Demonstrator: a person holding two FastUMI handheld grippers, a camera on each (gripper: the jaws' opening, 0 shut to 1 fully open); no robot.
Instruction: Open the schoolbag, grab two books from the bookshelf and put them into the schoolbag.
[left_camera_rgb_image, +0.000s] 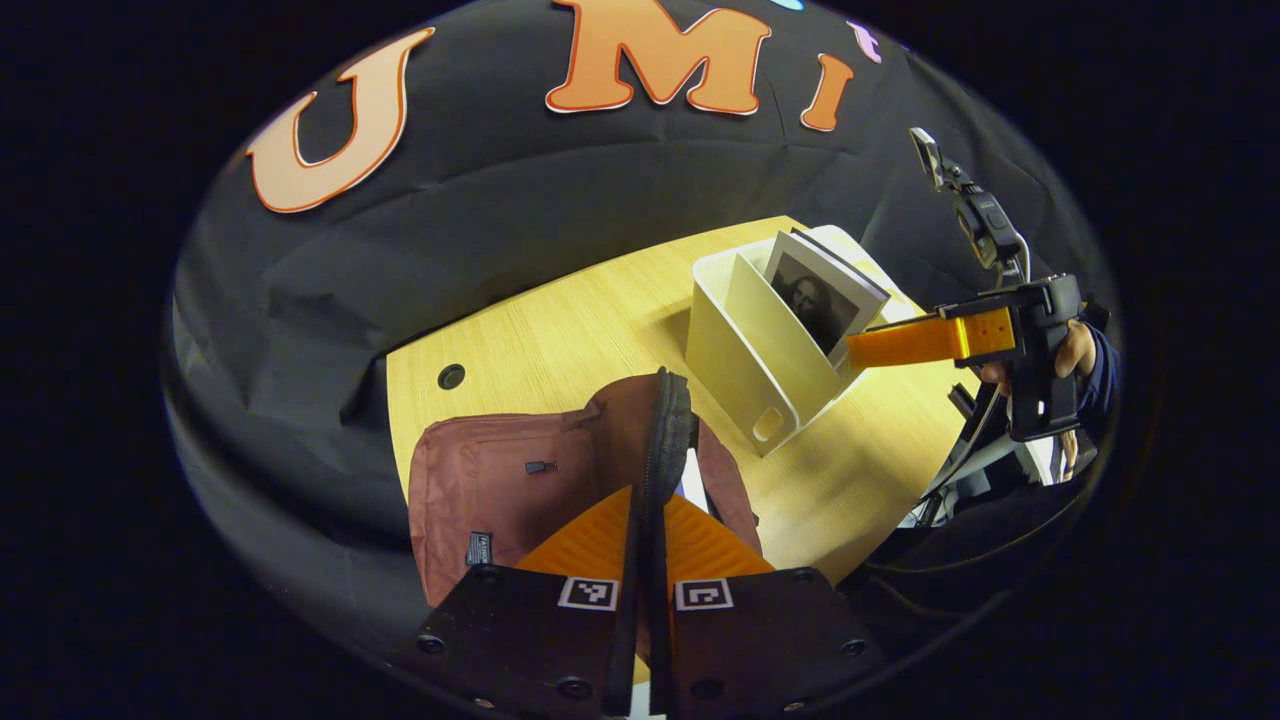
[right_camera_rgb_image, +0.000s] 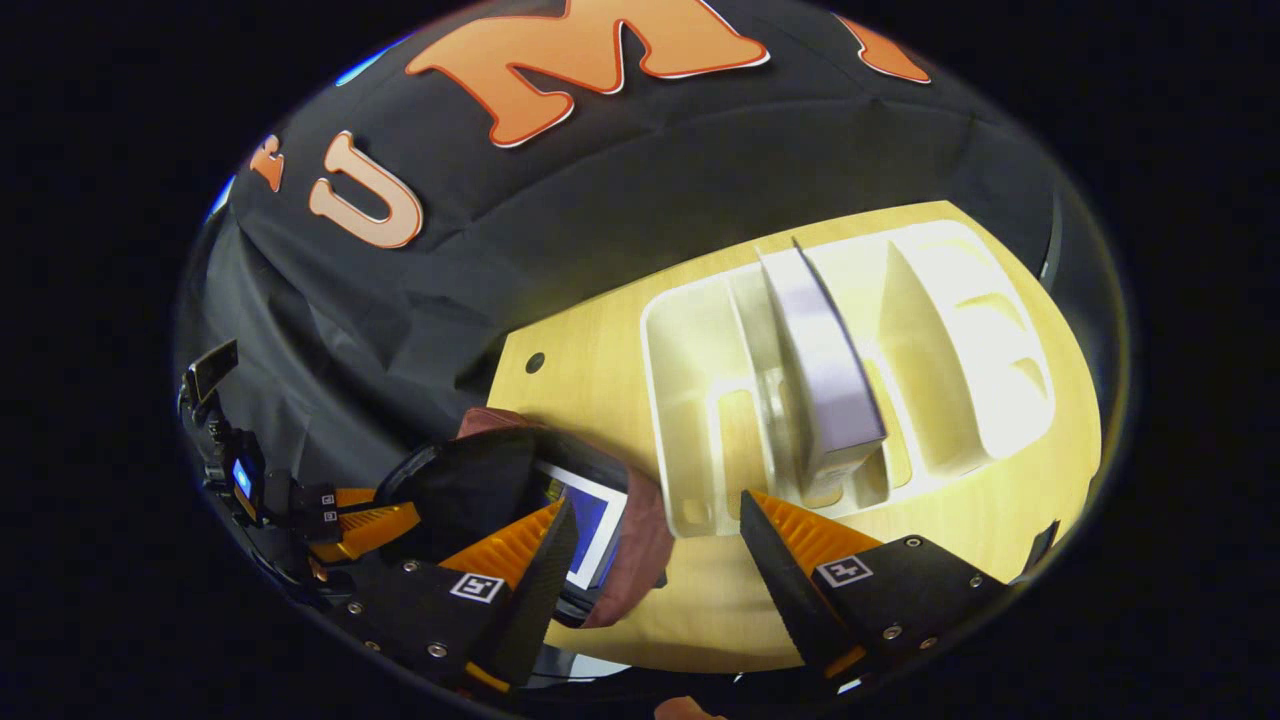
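On the light wooden counter, the white plastic bookshelf holds one upright grey-covered book in a middle slot. Just beside it the maroon fabric schoolbag lies open with a blue book inside. The left gripper is clamped on the bag's zippered rim; the right gripper, fingers apart, hovers near the bookshelf
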